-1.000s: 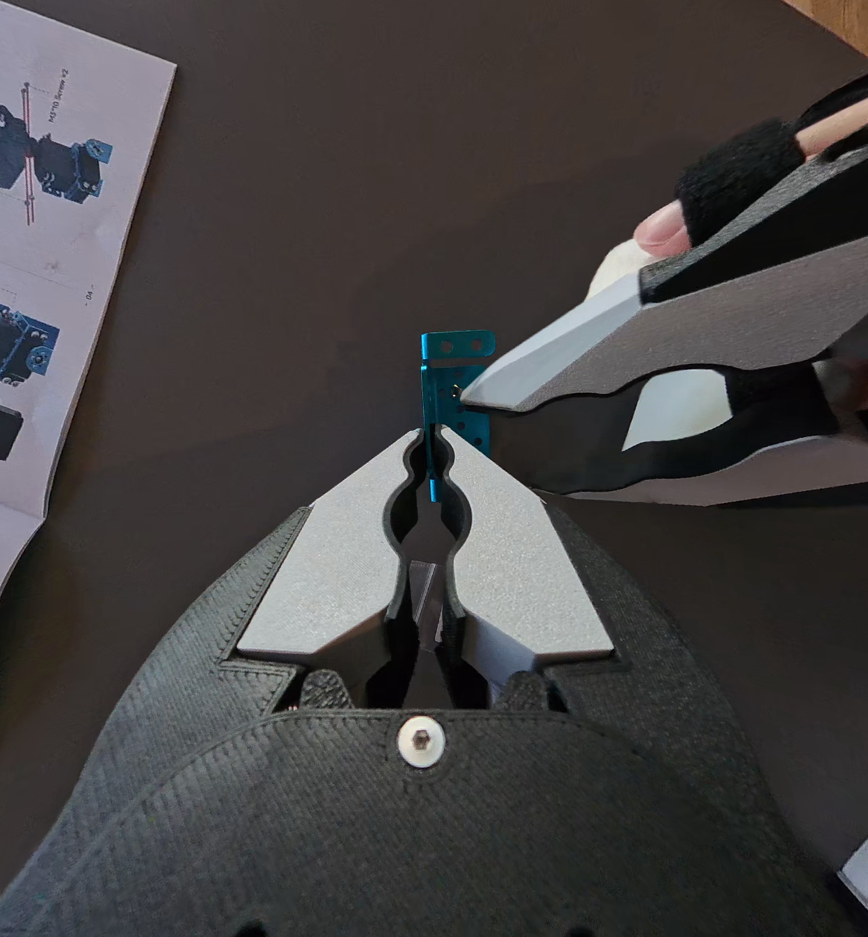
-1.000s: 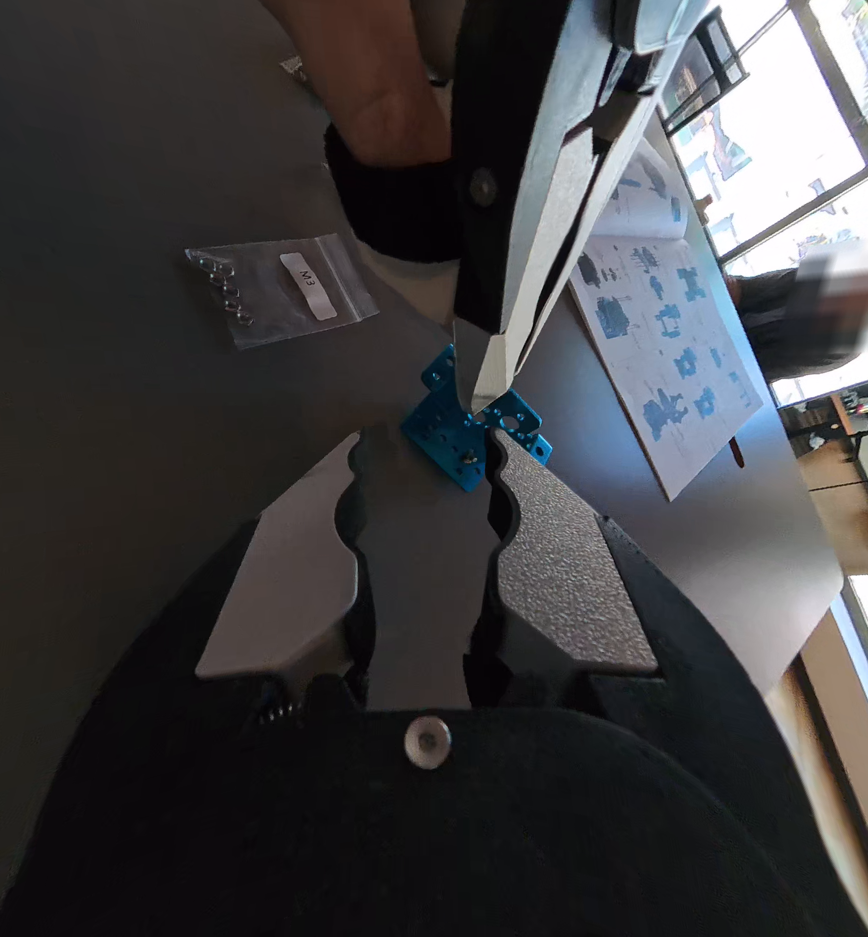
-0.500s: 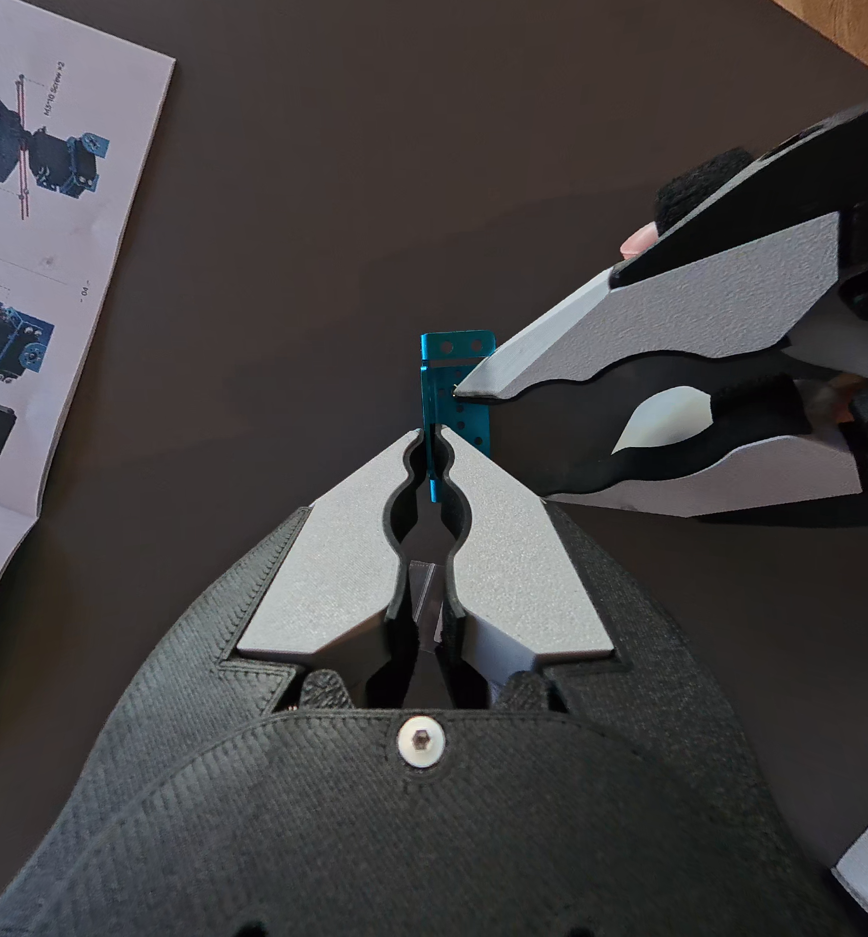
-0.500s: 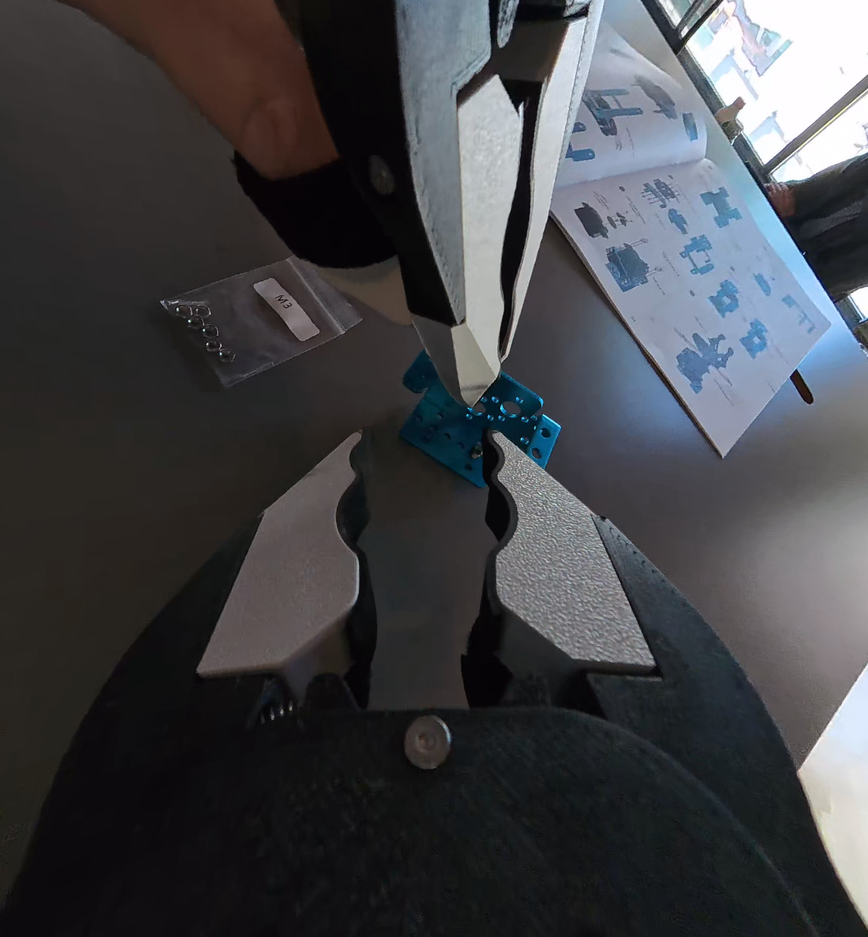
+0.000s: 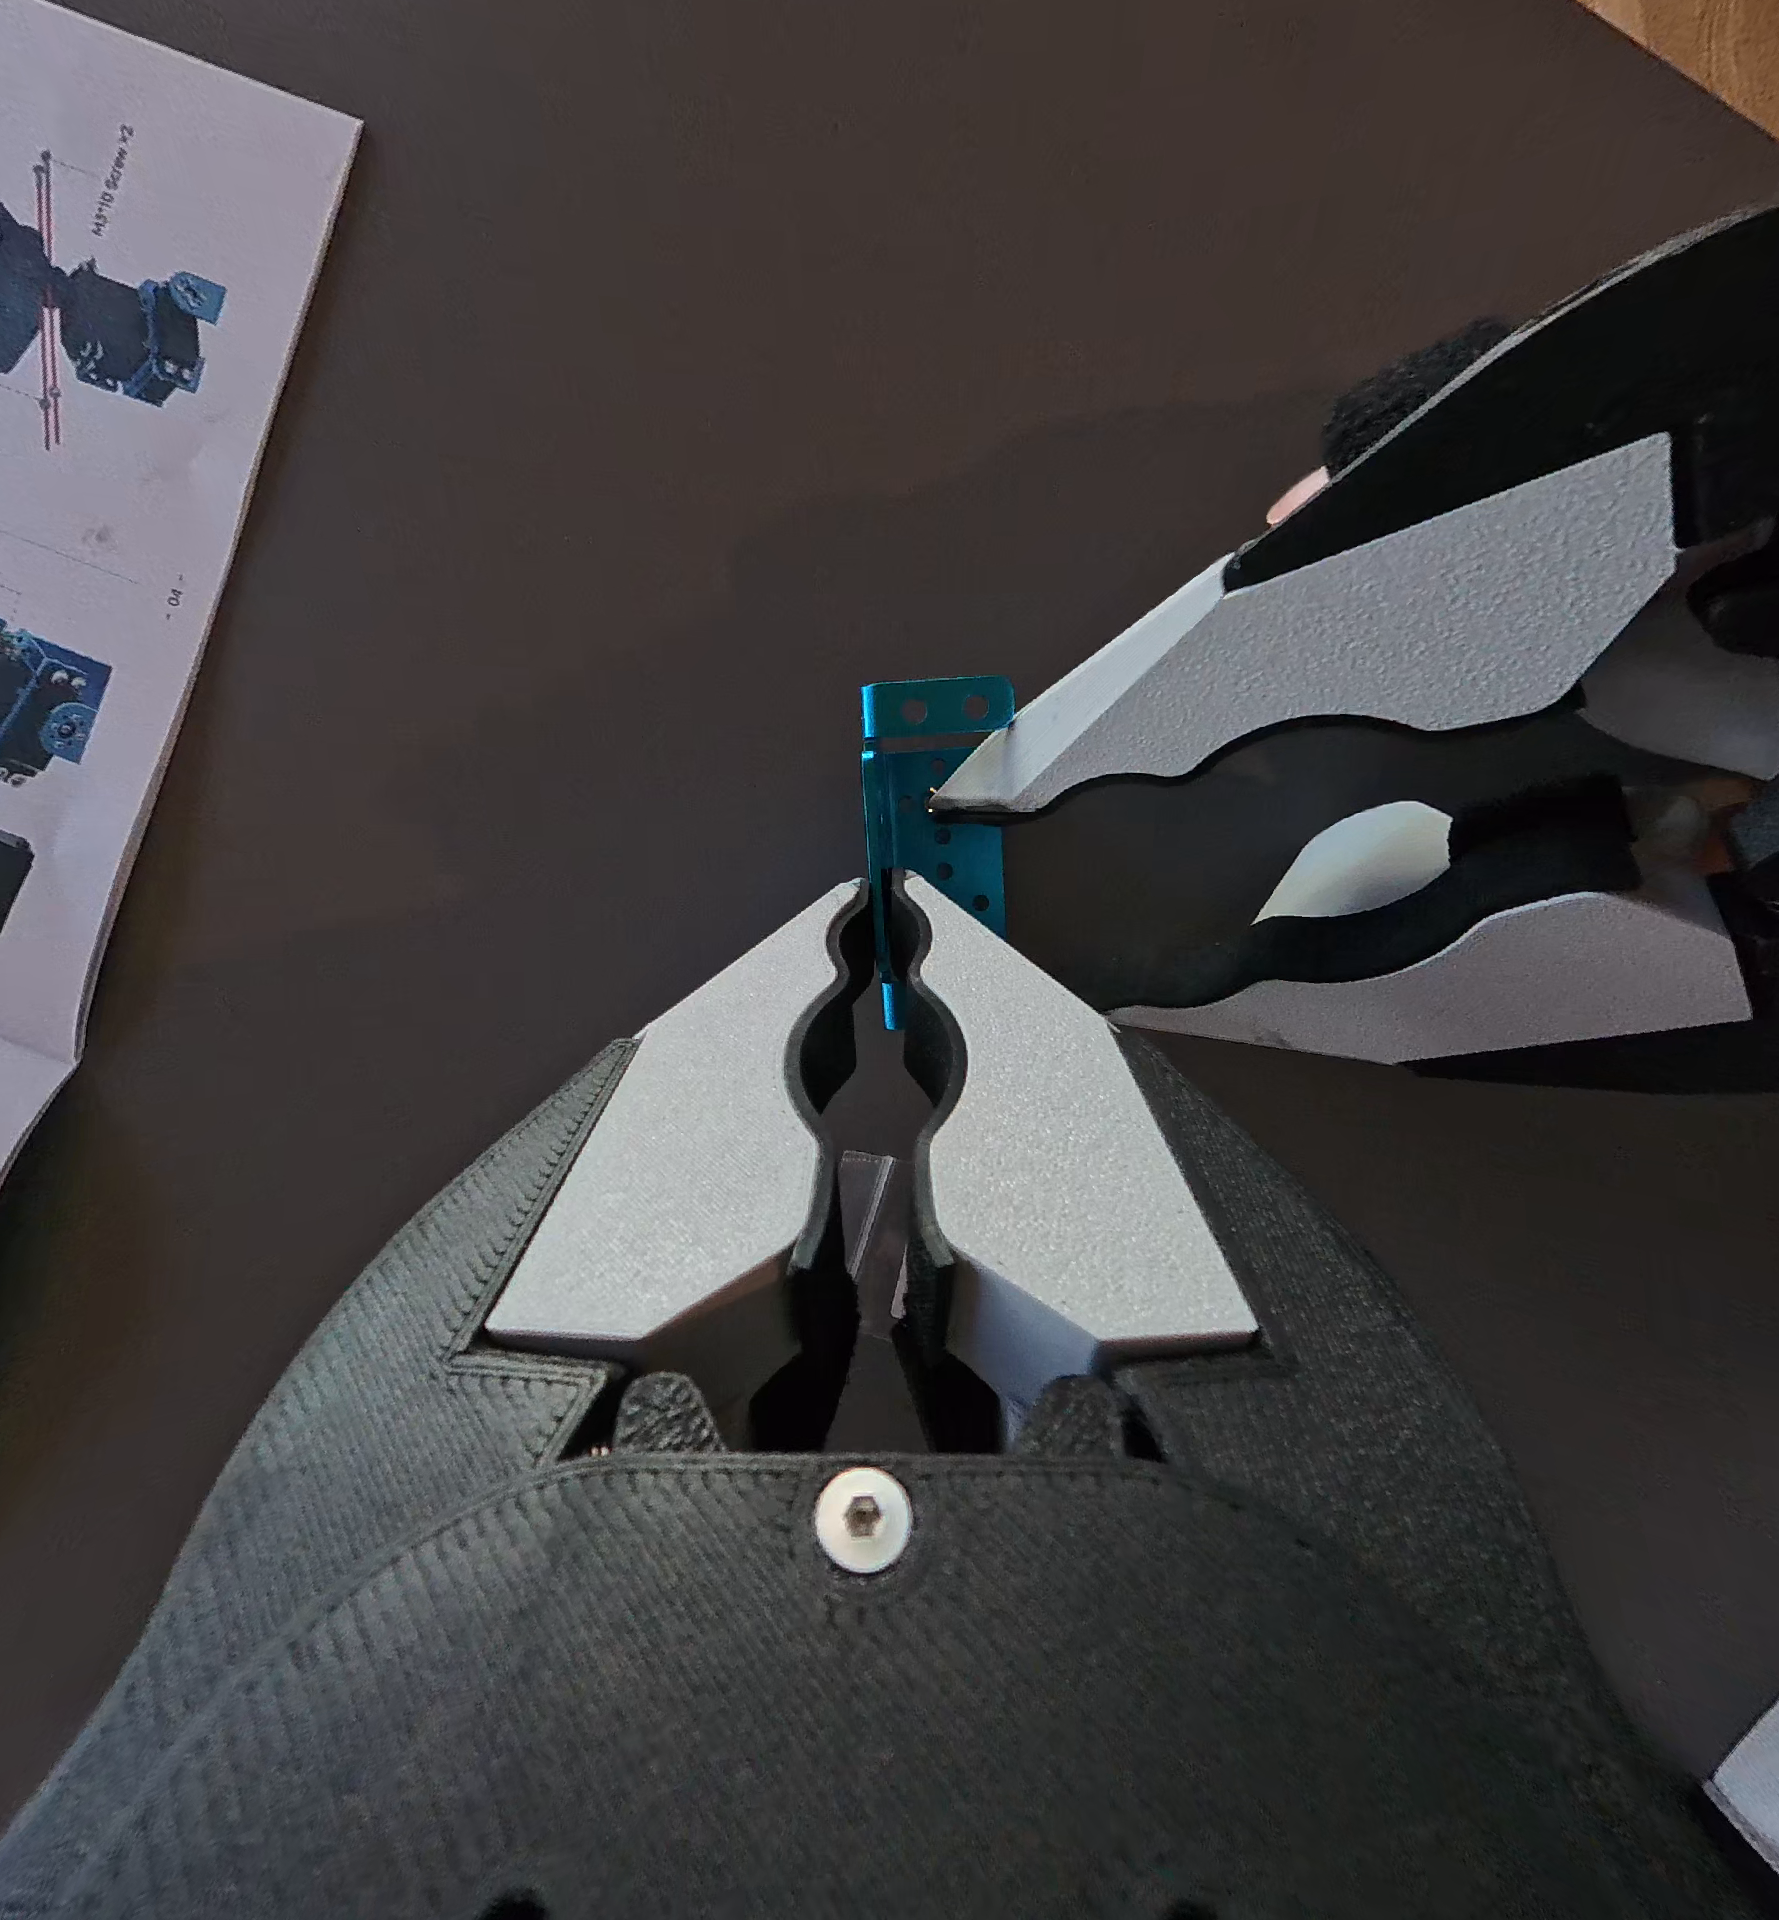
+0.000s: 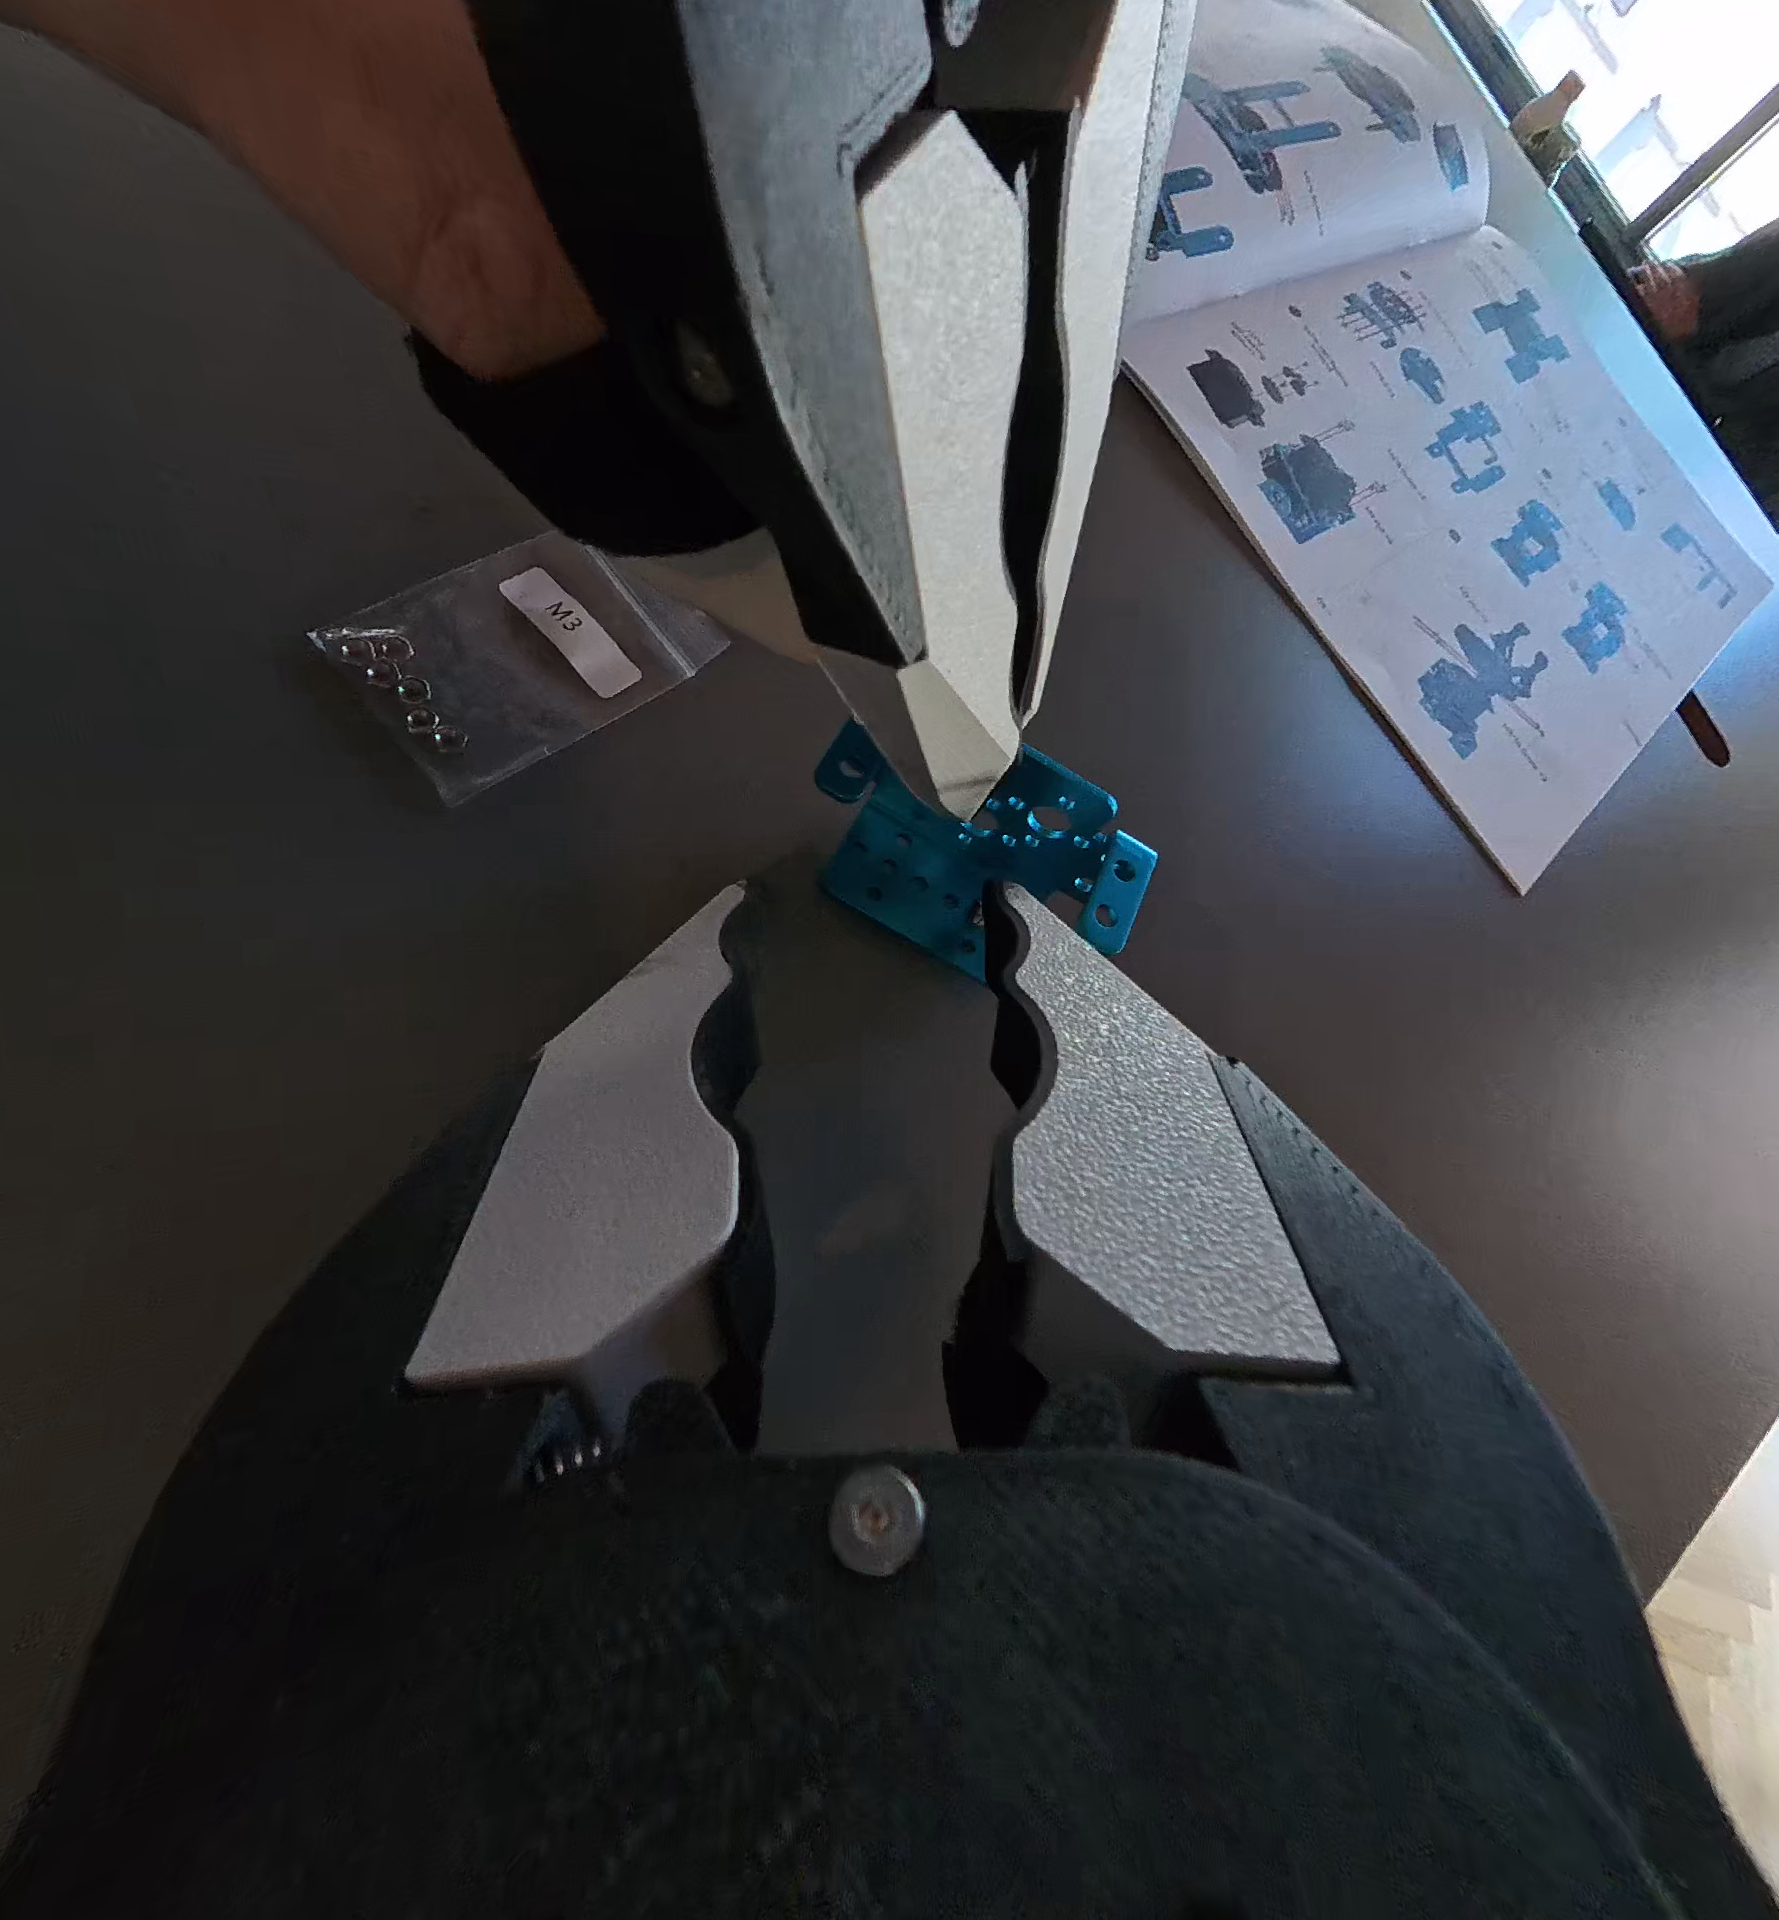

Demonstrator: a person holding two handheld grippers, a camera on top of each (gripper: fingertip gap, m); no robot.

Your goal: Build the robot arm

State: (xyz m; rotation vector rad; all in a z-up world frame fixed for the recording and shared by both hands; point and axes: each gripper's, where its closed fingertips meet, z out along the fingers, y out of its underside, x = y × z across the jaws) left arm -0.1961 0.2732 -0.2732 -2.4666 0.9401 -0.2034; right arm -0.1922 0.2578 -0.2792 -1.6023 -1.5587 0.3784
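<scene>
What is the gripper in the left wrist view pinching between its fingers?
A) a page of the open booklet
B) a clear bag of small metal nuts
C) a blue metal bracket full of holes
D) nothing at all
C: the left gripper is closed on a thin edge of the blue metal bracket, while the clear bag and the booklet lie apart on the dark table.

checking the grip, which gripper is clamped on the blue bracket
The left gripper: its jaws are shut on the blue bracket. The right gripper is open beside it.
</scene>
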